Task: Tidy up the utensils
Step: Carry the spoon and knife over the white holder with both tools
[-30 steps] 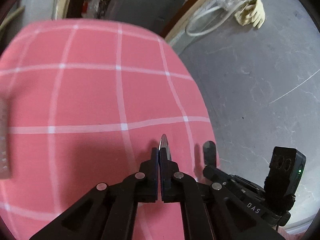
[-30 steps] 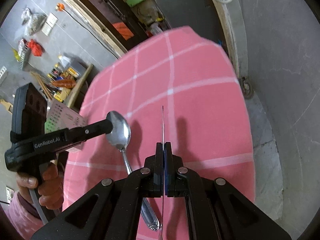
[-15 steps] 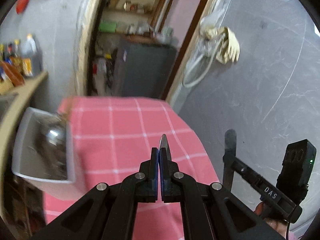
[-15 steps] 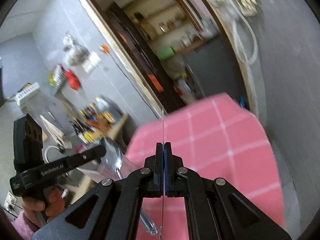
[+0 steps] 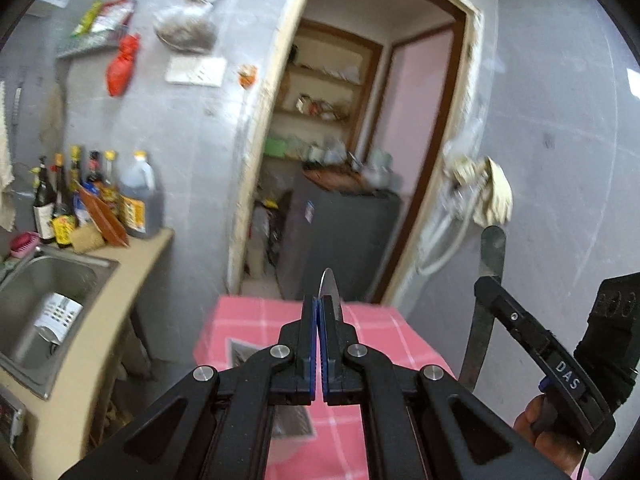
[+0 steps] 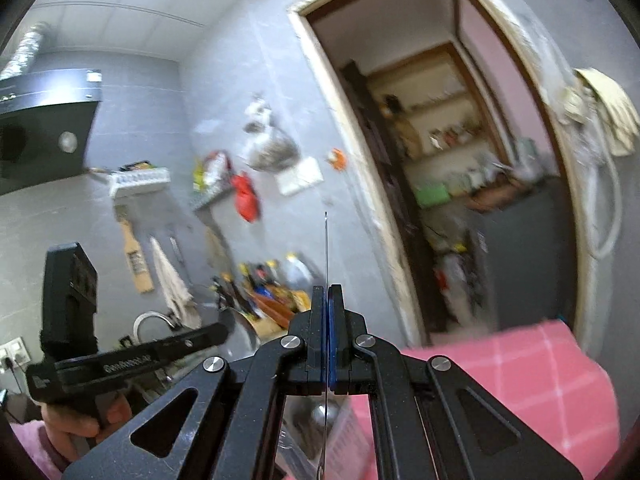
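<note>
Left gripper (image 5: 319, 312) fingers clamp a shiny rounded spoon (image 5: 329, 286), while the right gripper (image 6: 327, 300) pinches a thin flat knife (image 5: 482, 308), seen edge-on in its own view.

Ahead of the tongs and below them, a pink checked tablecloth (image 5: 372, 332) covers the table, its far edge meeting an open doorway (image 5: 360, 160). Through that doorway, straight beyond the tips, a dark cabinet (image 5: 340, 232) stands under cluttered shelves (image 5: 320, 108). Off to the left of the tongs there's a steel sink (image 5: 48, 304) set in a beige counter (image 5: 120, 308), with bottles (image 5: 100, 196) lined up against the grey wall. Higher up on the left, a red bag (image 5: 122, 66) hangs beside what may be a clear sack of something, too blurred to name. To the right of the tongs, pale gloves (image 5: 494, 196) hang over a white hose (image 5: 448, 240). From the other tongs, a black range hood (image 6: 44, 128) sits far upper left.
</note>
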Tool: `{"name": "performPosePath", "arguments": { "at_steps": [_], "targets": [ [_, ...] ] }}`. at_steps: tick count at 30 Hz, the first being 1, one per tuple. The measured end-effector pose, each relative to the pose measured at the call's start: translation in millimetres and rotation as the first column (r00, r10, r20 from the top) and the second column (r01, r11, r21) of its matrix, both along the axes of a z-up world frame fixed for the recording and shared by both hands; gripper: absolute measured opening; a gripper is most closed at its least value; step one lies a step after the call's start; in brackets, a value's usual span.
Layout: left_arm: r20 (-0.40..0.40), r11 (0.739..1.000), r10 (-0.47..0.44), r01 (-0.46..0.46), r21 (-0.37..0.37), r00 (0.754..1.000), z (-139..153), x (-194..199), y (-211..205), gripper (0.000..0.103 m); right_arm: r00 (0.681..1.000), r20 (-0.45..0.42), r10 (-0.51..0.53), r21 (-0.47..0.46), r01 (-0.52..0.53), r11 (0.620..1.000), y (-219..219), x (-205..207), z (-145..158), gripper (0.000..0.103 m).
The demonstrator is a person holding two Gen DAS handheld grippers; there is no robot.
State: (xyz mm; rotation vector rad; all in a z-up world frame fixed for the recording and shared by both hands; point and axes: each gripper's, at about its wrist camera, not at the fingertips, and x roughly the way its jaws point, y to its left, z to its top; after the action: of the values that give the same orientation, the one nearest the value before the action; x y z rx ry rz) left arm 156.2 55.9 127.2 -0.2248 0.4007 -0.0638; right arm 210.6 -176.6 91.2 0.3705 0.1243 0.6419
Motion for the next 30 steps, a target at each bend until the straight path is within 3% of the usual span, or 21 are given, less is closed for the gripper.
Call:
{"name": "performPosePath", "arguments": {
  "at_steps": [6,12,20,23,30],
  "targets": [
    [0.03,0.995,0.074,-0.075,0.067,0.997,9,6,23,0.002,0.996,0.054,0.07,0.076,-0.074,0.994,36,19,1,0.001],
    [0.051,0.967,0.14,-0.148,0.209,0.989,-6,10,25,0.002,0.996,0.018,0.089,0.09,-0.09,0.992,62,38,-46,0.001],
    [0.102,0.92,0.186,-0.209,0.331,0.977,-39,12,13,0.002,0.995,-0.035,0.095,0.018,-0.094,0.995,82,46,-99,0.001],
    [0.089,0.91,0.191,-0.211,0.356,0.977,-49,13,8,0.002,0.995,-0.048,0.089,-0.015,-0.09,0.996,84,43,-108,0.001],
    [0.029,0.922,0.187,-0.186,0.339,0.982,-64,16,7,0.002,0.995,-0.063,0.081,-0.068,-0.086,0.994,83,41,-115,0.001]
  ]
}}
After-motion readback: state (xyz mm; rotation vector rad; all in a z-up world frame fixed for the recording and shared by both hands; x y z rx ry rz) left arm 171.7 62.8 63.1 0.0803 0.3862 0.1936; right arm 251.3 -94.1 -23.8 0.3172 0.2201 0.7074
